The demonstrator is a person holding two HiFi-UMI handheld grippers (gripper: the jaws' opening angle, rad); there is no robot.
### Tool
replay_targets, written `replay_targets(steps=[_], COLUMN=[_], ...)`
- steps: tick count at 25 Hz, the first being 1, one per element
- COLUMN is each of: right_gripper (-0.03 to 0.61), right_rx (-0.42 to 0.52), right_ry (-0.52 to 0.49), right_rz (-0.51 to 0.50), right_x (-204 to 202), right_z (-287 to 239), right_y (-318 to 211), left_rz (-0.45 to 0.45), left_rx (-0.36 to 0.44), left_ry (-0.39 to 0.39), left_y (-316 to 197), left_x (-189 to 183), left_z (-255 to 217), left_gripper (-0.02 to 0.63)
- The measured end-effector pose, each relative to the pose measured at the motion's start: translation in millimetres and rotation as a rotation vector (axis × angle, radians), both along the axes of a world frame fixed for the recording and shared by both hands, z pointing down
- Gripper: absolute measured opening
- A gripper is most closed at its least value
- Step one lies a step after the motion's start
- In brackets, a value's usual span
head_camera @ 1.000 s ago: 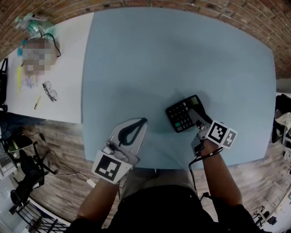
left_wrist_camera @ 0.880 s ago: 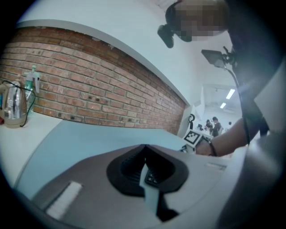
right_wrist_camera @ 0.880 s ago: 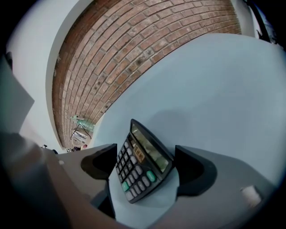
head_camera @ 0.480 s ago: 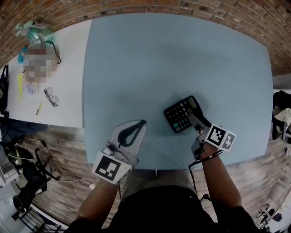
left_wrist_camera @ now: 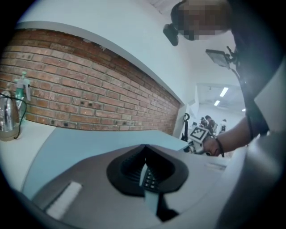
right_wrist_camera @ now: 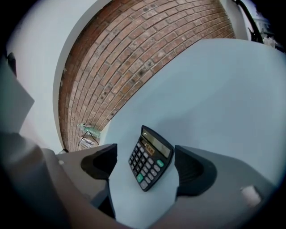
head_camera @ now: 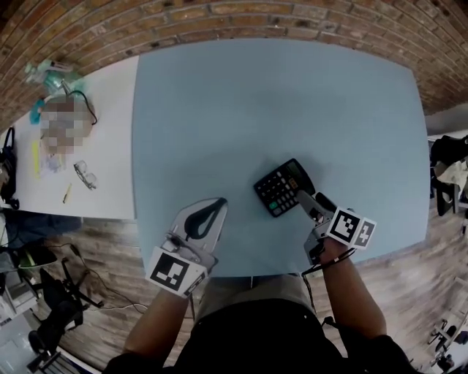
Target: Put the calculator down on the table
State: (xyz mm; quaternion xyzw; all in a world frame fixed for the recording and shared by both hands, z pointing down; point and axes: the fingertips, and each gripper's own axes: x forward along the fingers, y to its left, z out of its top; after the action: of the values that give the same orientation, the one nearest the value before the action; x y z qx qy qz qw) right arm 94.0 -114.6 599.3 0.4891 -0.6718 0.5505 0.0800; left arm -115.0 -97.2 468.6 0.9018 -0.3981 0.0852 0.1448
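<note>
The black calculator (head_camera: 284, 187) lies flat on the light blue table (head_camera: 278, 95), near its front edge, keys up. My right gripper (head_camera: 307, 206) sits just behind its near right corner, open. In the right gripper view the calculator (right_wrist_camera: 150, 157) rests between the two wide-apart pads (right_wrist_camera: 101, 163) without touching either. My left gripper (head_camera: 205, 218) hovers over the front left of the table, shut with nothing held. In the left gripper view its jaws (left_wrist_camera: 145, 172) meet, leaving only a thin slit.
A white table (head_camera: 110, 131) adjoins the left side, carrying glasses (head_camera: 83, 174), a pen (head_camera: 67, 193) and bottles (head_camera: 50, 73). A brick wall (head_camera: 219, 18) runs along the far edge. The blue table's front edge (head_camera: 241, 272) is close to both grippers.
The right gripper has drawn back a little from the calculator toward the front edge. The calculator stays flat on the table. The left gripper is as before.
</note>
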Motion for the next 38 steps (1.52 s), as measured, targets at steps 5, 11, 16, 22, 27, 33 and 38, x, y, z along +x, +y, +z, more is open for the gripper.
replay_targets(steps=[5,11,16,22,27,33,38], right_gripper=[0.395,0.311,0.258,0.164,0.134,0.093,0.085], right_rx=[0.033,0.08,0.123,0.163,0.205,0.298,0.37], right_ry=[0.001,0.01,0.004,-0.017,-0.024,-0.018,0.0], right_rz=[0.0,-0.011,-0.04,-0.048,-0.062,-0.064,-0.08], right_x=[4,8,5,2,9,17,21], right_z=[-13,-28,-43,-63,-82,-108,-130], right_y=[3,5,0,0,-5,-16,-16], left_rz=[0.021,0.031,0.032,0.034,0.002,0.017,0.013], left_rx=[0.023,0.039,0.046,0.095,0.147,0.161,0.19], left_ry=[0.006,-0.007,-0.009,-0.006,0.007,-0.019,-0.038], left_y=[-1,0,0,-4,-3,2,4], left_x=[11,11,14,14,12,10,5], left_z=[-15,-26,-31,-54,-77,-81,-92], left_gripper=[0.003,0.003,0.003,0.003,0.003,0.003,0.003])
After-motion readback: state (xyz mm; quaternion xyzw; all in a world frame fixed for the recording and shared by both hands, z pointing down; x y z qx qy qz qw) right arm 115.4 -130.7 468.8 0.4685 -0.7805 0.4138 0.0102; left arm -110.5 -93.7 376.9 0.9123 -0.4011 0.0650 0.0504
